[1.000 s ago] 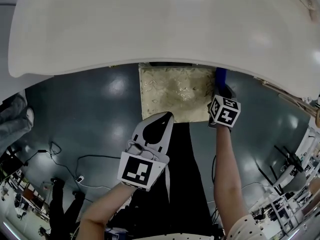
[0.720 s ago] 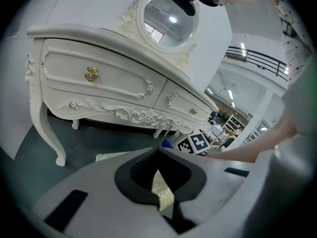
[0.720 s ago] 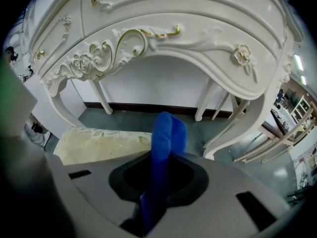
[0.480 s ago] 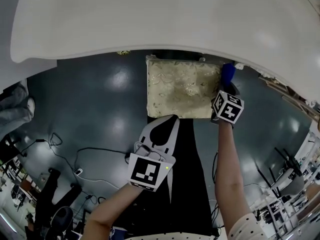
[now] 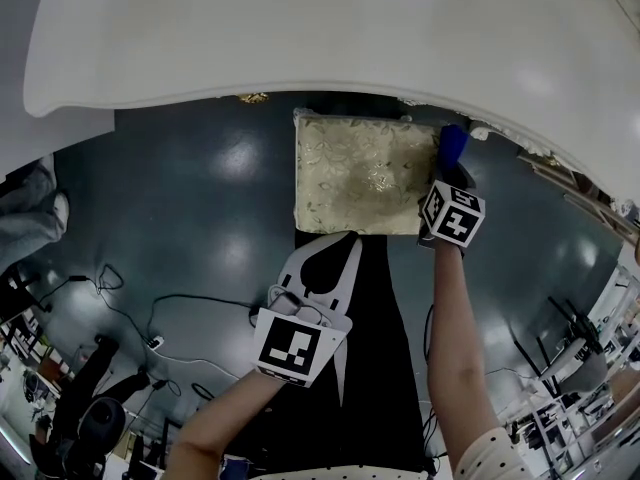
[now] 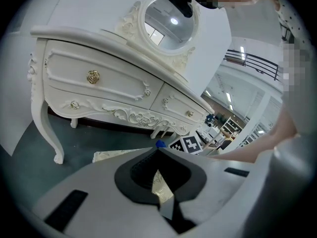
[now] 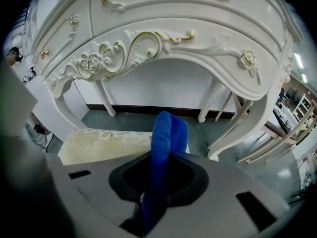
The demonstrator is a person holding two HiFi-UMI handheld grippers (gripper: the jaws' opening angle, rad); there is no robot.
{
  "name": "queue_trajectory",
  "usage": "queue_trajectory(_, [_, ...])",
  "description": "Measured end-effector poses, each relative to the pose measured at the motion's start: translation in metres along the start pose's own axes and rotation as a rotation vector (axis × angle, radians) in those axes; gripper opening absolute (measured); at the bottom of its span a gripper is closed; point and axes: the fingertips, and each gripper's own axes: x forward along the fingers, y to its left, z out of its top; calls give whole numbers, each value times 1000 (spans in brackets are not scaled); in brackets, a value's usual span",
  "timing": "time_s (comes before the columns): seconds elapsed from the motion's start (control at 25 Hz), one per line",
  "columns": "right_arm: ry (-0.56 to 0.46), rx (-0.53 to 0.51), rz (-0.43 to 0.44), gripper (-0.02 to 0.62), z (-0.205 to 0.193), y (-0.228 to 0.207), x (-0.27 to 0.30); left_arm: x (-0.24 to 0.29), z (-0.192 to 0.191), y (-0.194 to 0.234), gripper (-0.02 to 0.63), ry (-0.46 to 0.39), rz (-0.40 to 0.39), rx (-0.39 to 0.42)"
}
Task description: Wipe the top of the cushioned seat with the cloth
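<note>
The blue cloth (image 7: 166,143) stands upright, pinched in your right gripper (image 7: 166,175), at the right edge of the cushioned seat (image 5: 365,173), which lies ahead and to that gripper's left. Your left gripper (image 5: 335,243), jaws together with nothing between them, hangs at the seat's near edge. Beyond both rises the white dressing table (image 5: 300,38).
</note>
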Motion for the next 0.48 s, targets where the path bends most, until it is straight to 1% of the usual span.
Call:
queue_trajectory(0.16, [-4,-5,24,63,1,17,1,-4,7,1,-3,-25,2,-31])
queue_trajectory(0.48, [-3,-5,33,63,3,31,1,-11,14,2,-2,-42,-3,-46])
